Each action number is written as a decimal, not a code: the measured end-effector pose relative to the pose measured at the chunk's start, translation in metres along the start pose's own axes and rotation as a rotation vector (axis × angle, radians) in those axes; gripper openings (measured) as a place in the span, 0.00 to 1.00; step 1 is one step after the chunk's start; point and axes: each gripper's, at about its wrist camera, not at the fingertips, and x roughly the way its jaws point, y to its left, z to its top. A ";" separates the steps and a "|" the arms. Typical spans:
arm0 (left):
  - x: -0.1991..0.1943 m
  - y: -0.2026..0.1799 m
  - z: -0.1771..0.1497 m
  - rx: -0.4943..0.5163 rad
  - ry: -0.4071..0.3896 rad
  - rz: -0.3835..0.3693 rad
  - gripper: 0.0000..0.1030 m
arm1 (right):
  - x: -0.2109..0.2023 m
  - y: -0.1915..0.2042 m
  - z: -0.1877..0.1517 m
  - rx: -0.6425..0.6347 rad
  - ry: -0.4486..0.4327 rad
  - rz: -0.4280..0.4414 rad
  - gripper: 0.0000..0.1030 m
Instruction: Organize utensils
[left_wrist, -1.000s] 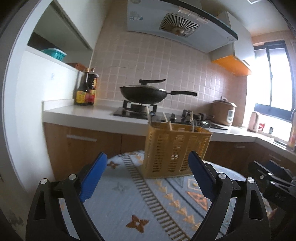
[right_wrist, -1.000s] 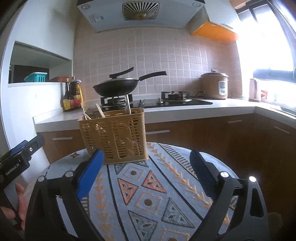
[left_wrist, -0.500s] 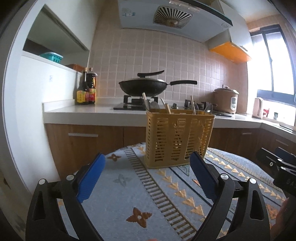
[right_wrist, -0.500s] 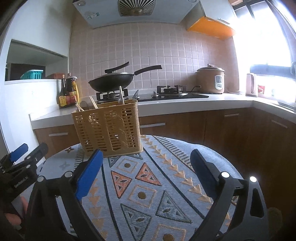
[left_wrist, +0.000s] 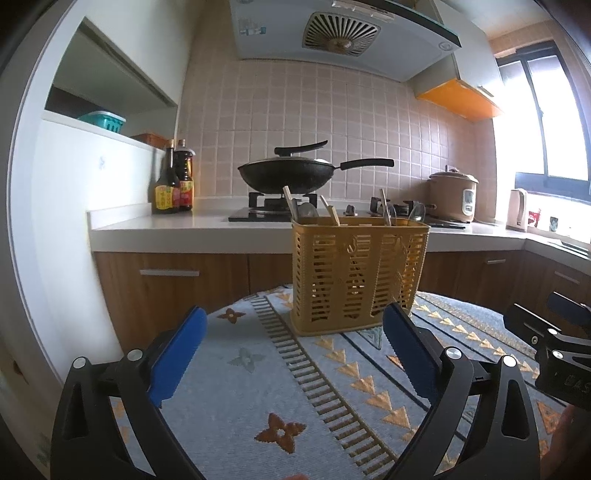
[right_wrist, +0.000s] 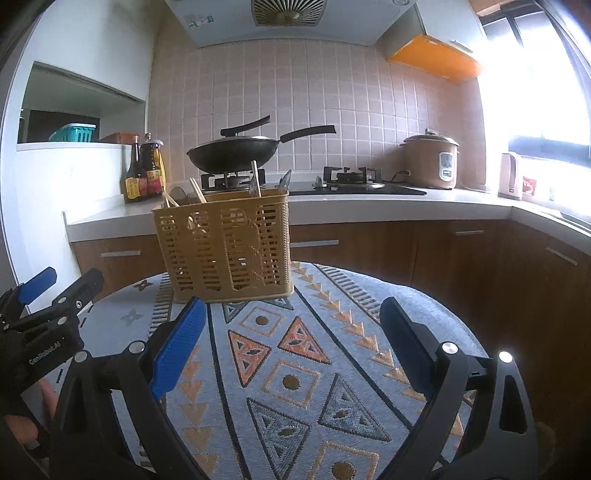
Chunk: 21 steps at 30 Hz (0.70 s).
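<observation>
On tablecloth (left_wrist: 229, 398), utensil basket (left_wrist: 358, 273) upright w/ chopsticks (left_wrist: 330, 214).

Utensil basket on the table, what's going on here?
A person holds a gripper in each hand, both aimed at the basket on the patterned tablecloth. Chopsticks and spoons already stand in it. The left gripper is opening with nothing between its jaws; the right gripper is open and empty. Neither touches the basket.

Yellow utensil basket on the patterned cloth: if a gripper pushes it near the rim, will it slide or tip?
The yellow utensil basket looks tall with a narrow base, so a high push probably tips it. Its slotted plastic walls suggest it is light. The woven tablecloth likely grips its base, which would hinder sliding.
</observation>
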 end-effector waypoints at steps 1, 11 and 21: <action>0.000 0.000 0.000 0.001 -0.001 0.001 0.90 | 0.001 0.000 0.000 0.001 0.000 -0.001 0.88; 0.001 -0.005 0.000 0.019 0.026 0.029 0.92 | 0.004 0.004 -0.001 -0.016 0.013 0.002 0.88; 0.000 -0.006 0.000 0.031 0.022 0.027 0.92 | 0.005 0.006 -0.001 -0.020 0.018 0.000 0.88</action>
